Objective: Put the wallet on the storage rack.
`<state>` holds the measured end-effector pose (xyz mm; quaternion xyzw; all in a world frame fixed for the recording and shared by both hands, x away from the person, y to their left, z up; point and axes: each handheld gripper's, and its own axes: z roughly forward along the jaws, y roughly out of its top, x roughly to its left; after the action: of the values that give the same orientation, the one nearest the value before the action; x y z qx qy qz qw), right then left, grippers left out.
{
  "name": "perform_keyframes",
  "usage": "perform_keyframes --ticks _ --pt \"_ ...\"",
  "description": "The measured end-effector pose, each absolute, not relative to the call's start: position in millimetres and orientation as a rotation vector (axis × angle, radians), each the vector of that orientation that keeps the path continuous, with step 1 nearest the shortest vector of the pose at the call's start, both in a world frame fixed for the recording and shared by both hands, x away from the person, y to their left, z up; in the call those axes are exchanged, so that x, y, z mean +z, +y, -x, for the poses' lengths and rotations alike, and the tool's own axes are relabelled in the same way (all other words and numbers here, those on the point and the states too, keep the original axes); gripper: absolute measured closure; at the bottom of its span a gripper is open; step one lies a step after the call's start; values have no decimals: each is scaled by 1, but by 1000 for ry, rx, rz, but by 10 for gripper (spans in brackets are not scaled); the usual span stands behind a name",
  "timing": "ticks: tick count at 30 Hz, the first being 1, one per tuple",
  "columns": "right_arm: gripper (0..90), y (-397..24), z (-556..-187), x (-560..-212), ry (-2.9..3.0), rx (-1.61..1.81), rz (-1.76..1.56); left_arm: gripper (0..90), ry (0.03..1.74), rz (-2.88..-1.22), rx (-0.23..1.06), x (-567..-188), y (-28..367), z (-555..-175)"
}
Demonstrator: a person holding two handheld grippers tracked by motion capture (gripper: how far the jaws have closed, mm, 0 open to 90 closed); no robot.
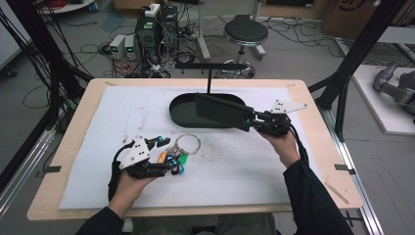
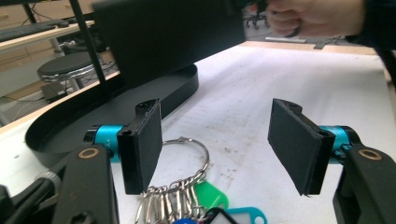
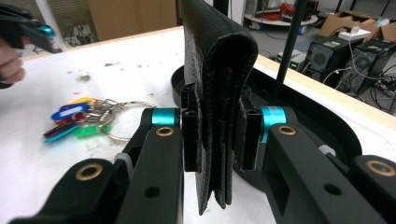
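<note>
A bunch of keys with coloured tags [image 1: 175,157] on a metal ring [image 1: 188,144] lies on the white mat. My left gripper [image 1: 166,155] is open around it; in the left gripper view the ring [image 2: 187,161] lies between the spread pads [image 2: 299,144], nearer the left one, untouched. My right gripper [image 1: 249,122] is shut on a black folded leather wallet [image 1: 220,110], held on edge above the black oval tray [image 1: 178,111]. In the right gripper view both pads squeeze the wallet [image 3: 217,60] near its bottom, with the keys [image 3: 79,119] far left.
A thin black post with a crossbar [image 1: 209,81] stands just behind the tray. The white mat [image 1: 122,112] covers most of the wooden table [image 1: 78,117]. Beyond the far edge are a stool [image 1: 245,33], computers and cables on the floor.
</note>
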<state>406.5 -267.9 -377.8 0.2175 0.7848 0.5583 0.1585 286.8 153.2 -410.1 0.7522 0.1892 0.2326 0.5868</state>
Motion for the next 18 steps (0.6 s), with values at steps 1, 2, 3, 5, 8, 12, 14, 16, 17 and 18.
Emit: perform_keyframes --ticks 1,2,3,5,8,12,14,16,17,18 --pt "770 -268 -407 -378 2244 1596 -622 352 442 -1746 536 -410 152 -286" --pt "770 -265 -410 -378 2238 1597 -615 352 437 -1742 533 -410 151 -286" --pt "770 -262 -416 -379 2236 1602 -624 352 429 -1745 533 -409 150 -285" --pt "770 -257 -423 -380 2245 1588 -612 352 413 -1748 535 -409 149 -284" --pt "770 -253 -429 -380 2251 1590 -618 352 409 -1744 533 -408 148 -283" --pt "771 -242 -445 -384 2247 1603 -624 352 401 -1733 539 -406 148 -282" --pt "770 -239 -448 -384 2253 1596 -623 352 401 -1731 539 -406 149 -282" --pt "770 -233 -454 -386 2260 1582 -625 352 403 -1730 541 -406 149 -281" --pt "770 -226 -459 -388 2259 1580 -624 352 403 -1731 543 -406 150 -281" --pt "770 -224 -461 -389 2261 1576 -620 352 402 -1730 545 -406 151 -281"
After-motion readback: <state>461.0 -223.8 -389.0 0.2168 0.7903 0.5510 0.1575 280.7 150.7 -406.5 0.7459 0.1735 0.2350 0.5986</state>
